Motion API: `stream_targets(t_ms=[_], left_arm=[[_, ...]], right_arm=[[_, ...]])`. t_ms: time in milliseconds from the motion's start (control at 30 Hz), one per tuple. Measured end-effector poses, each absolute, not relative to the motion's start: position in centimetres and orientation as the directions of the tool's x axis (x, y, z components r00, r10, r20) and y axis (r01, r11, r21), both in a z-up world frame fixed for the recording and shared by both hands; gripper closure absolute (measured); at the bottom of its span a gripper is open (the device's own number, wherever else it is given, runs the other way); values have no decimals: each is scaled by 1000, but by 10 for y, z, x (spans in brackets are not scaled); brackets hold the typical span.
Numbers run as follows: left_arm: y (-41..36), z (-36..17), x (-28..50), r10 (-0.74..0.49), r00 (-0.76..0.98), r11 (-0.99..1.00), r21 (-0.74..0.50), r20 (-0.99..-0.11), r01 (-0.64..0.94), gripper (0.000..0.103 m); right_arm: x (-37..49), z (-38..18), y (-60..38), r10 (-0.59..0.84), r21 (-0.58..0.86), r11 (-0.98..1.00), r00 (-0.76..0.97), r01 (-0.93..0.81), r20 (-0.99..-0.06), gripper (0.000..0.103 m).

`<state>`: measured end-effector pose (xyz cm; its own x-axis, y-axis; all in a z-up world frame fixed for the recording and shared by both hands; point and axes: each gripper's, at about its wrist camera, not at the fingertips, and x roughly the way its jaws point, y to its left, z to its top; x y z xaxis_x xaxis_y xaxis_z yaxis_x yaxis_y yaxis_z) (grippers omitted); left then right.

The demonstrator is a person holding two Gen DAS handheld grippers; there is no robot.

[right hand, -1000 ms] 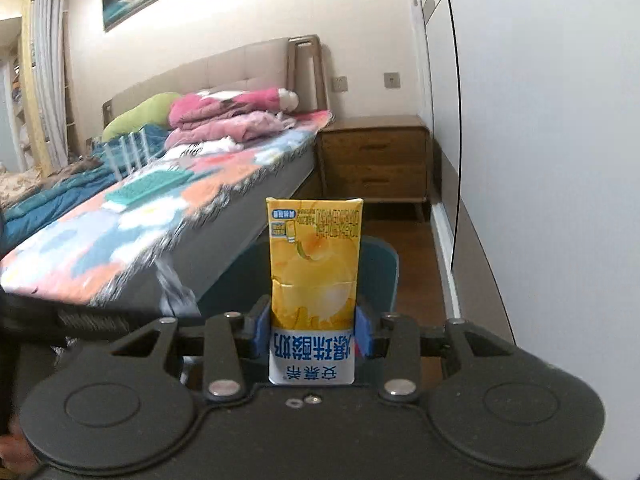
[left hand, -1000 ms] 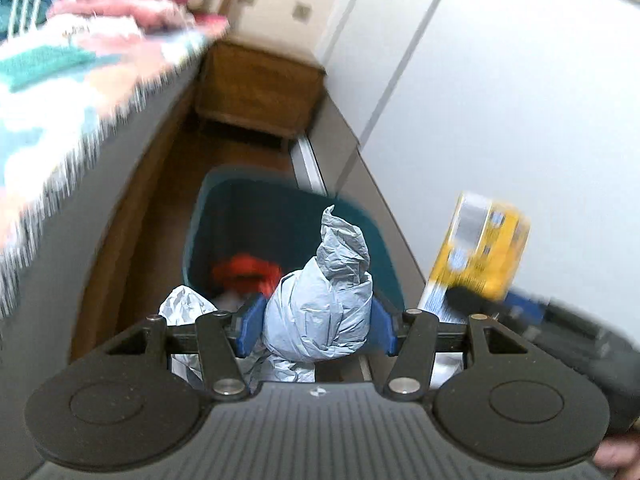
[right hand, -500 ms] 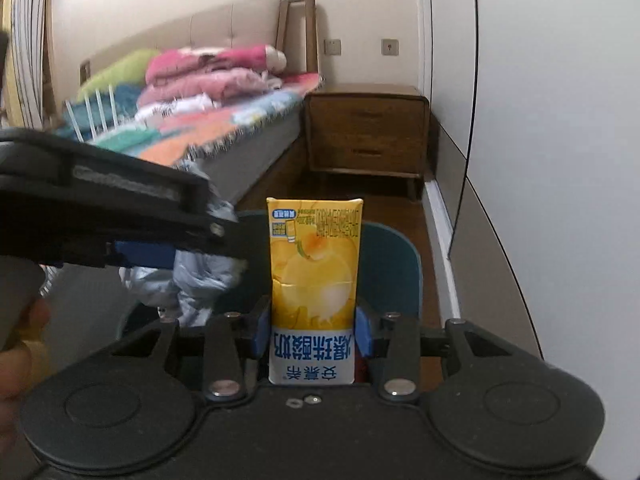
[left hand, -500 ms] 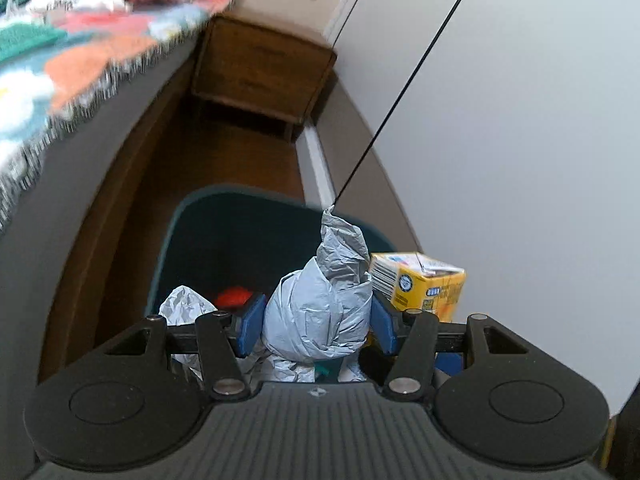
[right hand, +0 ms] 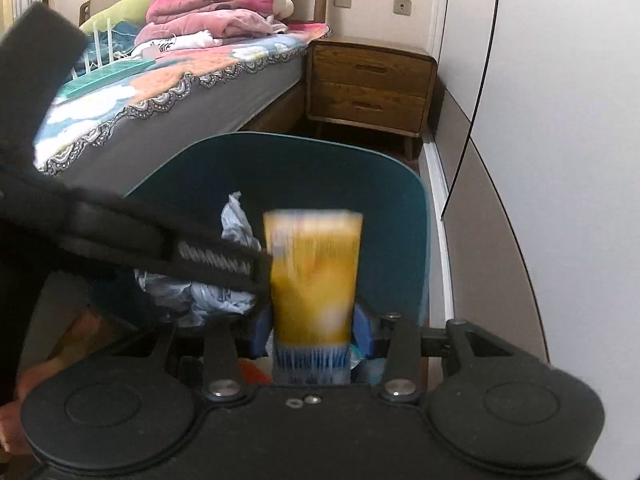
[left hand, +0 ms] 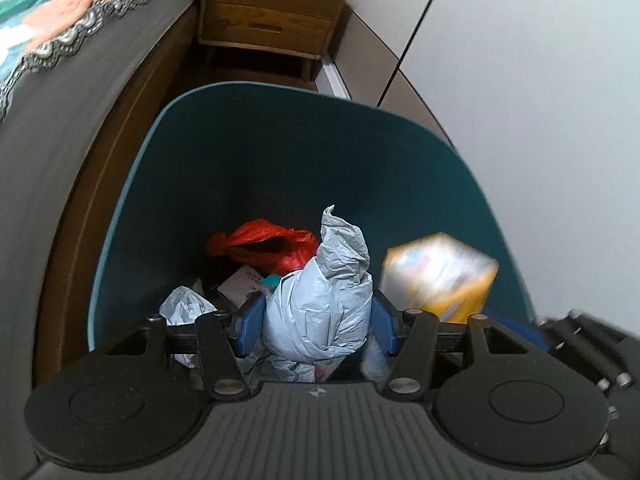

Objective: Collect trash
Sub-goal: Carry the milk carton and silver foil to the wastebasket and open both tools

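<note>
My left gripper (left hand: 318, 322) is shut on a crumpled grey plastic bag (left hand: 336, 248), held just inside the mouth of a teal trash bin (left hand: 280, 148). The jaws of my right gripper (right hand: 314, 334) are opening. A yellow drink carton (right hand: 314, 264) stands between its blue pads, blurred by motion while the gripper itself looks sharp. In the left wrist view the carton (left hand: 440, 280) shows blurred at the bin's right side. The right wrist view has the bin (right hand: 304, 168) right below, with the left gripper (right hand: 224, 268) and its grey bag (right hand: 236, 224) reaching in from the left.
A red plastic bag (left hand: 264, 246), white crumpled paper (left hand: 182, 306) and other scraps lie in the bin. A bed (right hand: 172, 92) runs along the left, a wooden nightstand (right hand: 370, 86) stands behind the bin, and a white wall (right hand: 560, 120) is close on the right. A hand (right hand: 24, 392) shows at lower left.
Both grippers have come down and forward over the bin, which now fills the views. The carton, sharp before, is now blurred between the right pads. The grey bag stays gripped.
</note>
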<state>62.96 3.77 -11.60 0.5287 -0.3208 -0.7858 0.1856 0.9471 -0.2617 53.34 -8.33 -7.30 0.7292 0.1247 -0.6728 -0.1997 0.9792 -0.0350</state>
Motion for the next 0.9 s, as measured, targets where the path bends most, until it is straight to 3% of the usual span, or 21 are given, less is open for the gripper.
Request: stream_targets(t_ms=[167, 300, 433, 667, 900], left_arm=[[31, -115, 625, -314, 525, 949, -242, -791, 203, 47], [30, -103, 612, -316, 553, 948, -225, -771, 227, 38], [32, -92, 597, -319, 586, 945, -208, -745, 250, 30], [46, -75, 561, -337, 642, 940, -206, -689, 272, 29], [65, -70, 509, -327, 715, 944, -192, -618, 267, 21]], right_arm=[[525, -69, -89, 144, -21, 977, 729, -213, -669, 53], [516, -60, -96, 157, -12, 976, 745, -216, -649, 49], [506, -52, -106, 190, 23, 974, 756, -225, -626, 42], [478, -43, -120, 233, 49, 967, 793, -250, -563, 37], [442, -50, -136, 281, 115, 959, 808, -260, -518, 27]])
